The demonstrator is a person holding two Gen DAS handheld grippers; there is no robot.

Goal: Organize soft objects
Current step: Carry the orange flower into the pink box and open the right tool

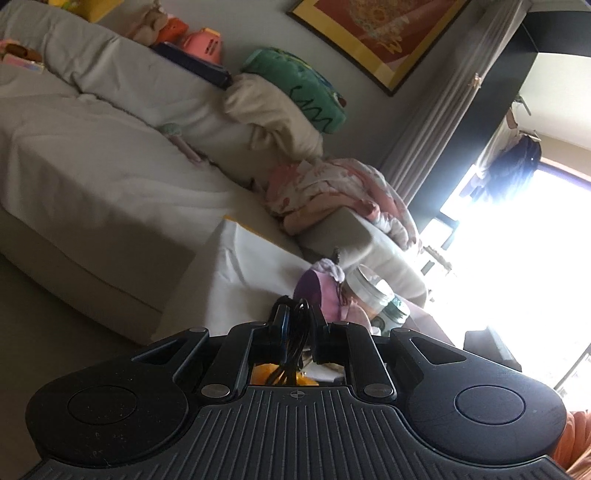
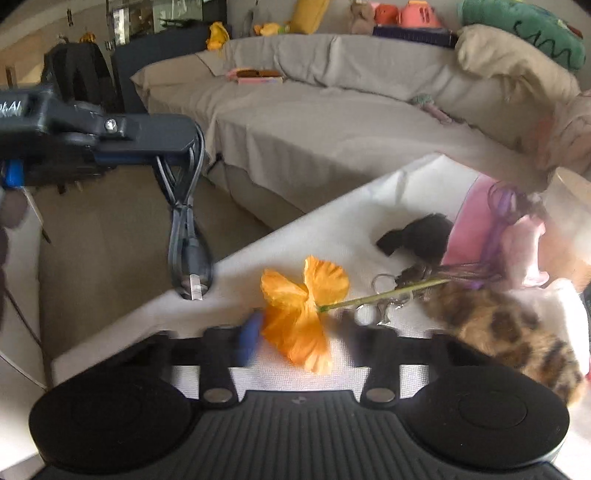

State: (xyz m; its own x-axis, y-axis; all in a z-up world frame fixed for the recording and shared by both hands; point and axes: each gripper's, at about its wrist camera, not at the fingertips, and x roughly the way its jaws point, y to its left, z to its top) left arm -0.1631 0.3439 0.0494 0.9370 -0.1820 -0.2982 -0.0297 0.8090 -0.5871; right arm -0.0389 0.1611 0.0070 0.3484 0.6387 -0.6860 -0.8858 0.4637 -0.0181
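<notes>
My left gripper (image 1: 295, 325) is shut on a bundled black USB cable (image 1: 299, 317). In the right wrist view the same gripper (image 2: 162, 147) hangs above the floor left of the white table (image 2: 332, 229), with the cable (image 2: 188, 236) dangling from it. My right gripper (image 2: 299, 332) is open over the table, its fingers either side of an orange fabric flower (image 2: 299, 314) with a green stem. A leopard-print plush (image 2: 509, 332), a black fuzzy item (image 2: 421, 236), a key ring (image 2: 384, 295) and a pink pouch (image 2: 480, 221) lie beside it.
A grey sofa (image 2: 314, 122) stands behind the table, with plush toys (image 2: 406, 14) and a green cushion (image 2: 524, 29) along its back. Jars (image 1: 373, 291) stand on the table in the left wrist view. A bright window (image 1: 517, 258) is at the right.
</notes>
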